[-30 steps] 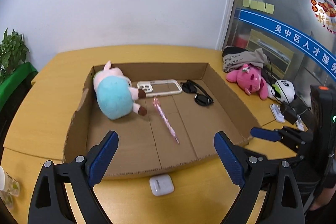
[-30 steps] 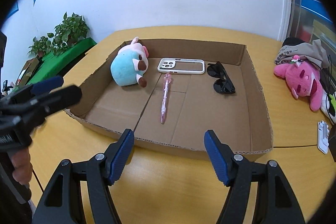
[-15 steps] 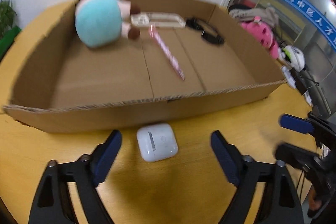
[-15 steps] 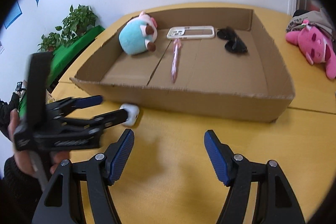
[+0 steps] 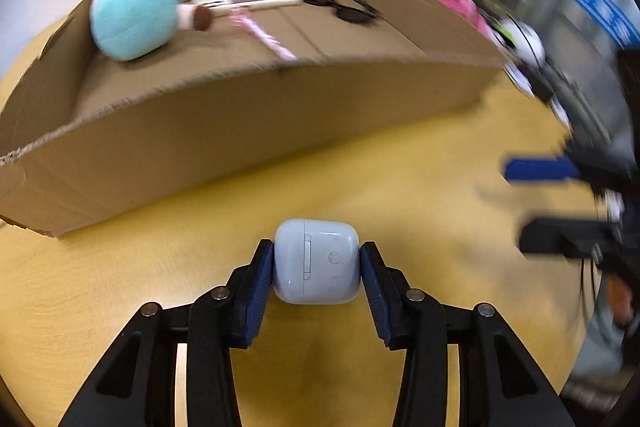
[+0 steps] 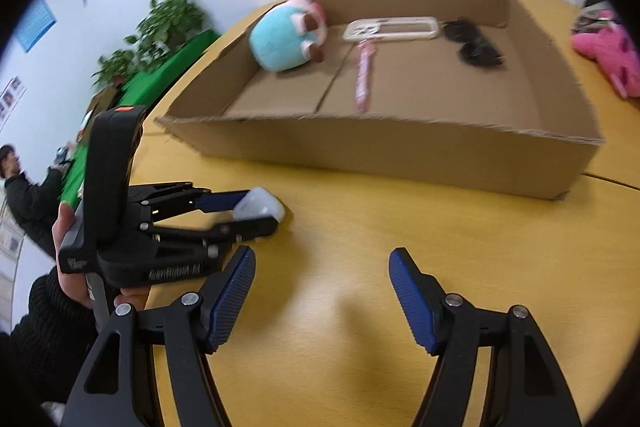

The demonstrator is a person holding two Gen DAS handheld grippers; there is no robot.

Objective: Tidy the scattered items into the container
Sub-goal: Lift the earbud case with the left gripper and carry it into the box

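Both pads of left claw (image 5: 317, 261) pinching smooth earbud case (image 5: 316, 261) low centre; right claw (image 6: 322, 301) spread, idle. Could squirt out, or clip box (image 5: 248, 131) wall.

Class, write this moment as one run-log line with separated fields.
left gripper: shut on earbud case, on table | right gripper: open, empty | cardboard box: holds plush, phone case, pen, sunglasses

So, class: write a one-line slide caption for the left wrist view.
Left gripper shut on white earbud case on yellow table, before cardboard box.
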